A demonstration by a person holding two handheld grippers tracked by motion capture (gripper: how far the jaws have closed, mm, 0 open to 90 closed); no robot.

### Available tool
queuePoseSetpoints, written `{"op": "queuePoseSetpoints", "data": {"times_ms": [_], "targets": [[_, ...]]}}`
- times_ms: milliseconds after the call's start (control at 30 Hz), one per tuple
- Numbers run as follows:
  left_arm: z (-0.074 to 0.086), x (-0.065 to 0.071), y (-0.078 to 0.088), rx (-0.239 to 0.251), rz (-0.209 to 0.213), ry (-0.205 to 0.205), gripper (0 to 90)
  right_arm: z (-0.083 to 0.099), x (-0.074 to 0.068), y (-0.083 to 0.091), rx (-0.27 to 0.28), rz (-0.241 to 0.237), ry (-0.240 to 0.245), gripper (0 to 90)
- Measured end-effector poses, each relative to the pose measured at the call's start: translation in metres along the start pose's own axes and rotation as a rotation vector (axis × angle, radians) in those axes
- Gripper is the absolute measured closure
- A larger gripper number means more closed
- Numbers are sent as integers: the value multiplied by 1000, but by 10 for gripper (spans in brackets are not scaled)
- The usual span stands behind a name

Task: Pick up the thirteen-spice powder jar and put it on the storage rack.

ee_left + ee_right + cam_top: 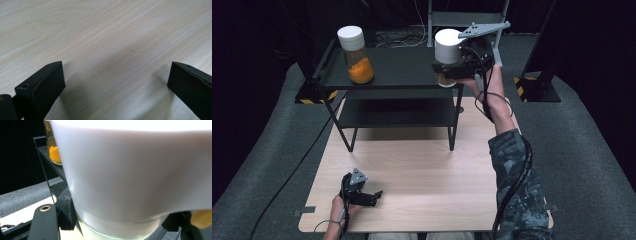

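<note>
While our left tool [374,194] rests open on the worktop [422,175], the right arm stretches forward. Our right tool [447,70] grips the white-capped jar [448,46] at the shelf [397,67] edge.

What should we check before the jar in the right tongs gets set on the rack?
1. Right tongs clamped on held jar: ok.
2. White lid on held jar: ok.
3. Free space on top shelf beside other jar: ok.
4. Held jar's base above the shelf edge: cannot tell.
5. Left tongs open, resting low over table, away from the rack: ok.
</note>
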State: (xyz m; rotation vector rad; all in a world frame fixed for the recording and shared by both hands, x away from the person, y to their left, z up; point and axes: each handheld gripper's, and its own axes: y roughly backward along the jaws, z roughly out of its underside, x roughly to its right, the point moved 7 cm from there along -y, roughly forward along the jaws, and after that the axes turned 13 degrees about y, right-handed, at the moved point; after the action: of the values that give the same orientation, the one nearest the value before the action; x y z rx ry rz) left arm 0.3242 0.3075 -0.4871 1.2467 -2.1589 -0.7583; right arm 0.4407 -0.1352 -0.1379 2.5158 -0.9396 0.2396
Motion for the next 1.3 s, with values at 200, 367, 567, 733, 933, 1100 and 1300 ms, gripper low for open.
{"op": "queuePoseSetpoints", "data": {"times_ms": [200,367,567,733,933,1100,1300], "targets": [[0,0,0,-1,0,-1,7,0,4,-8,-14,1,-12,305],[0,0,0,0,0,0,8,3,9,-16,-27,12,-30,305],[0,0,0,0,0,0,8,8,15,-22,-36,29,-56,304],[0,0,0,0,0,0,8,12,19,-26,-45,42,-72,305],[0,0,0,0,1,0,8,15,23,-30,-56,46,-88,304],[0,0,0,0,1,0,7,18,24,-31,-39,43,-100,305],[0,0,0,0,1,0,8,19,25,-31,-36,38,-109,304]]}}
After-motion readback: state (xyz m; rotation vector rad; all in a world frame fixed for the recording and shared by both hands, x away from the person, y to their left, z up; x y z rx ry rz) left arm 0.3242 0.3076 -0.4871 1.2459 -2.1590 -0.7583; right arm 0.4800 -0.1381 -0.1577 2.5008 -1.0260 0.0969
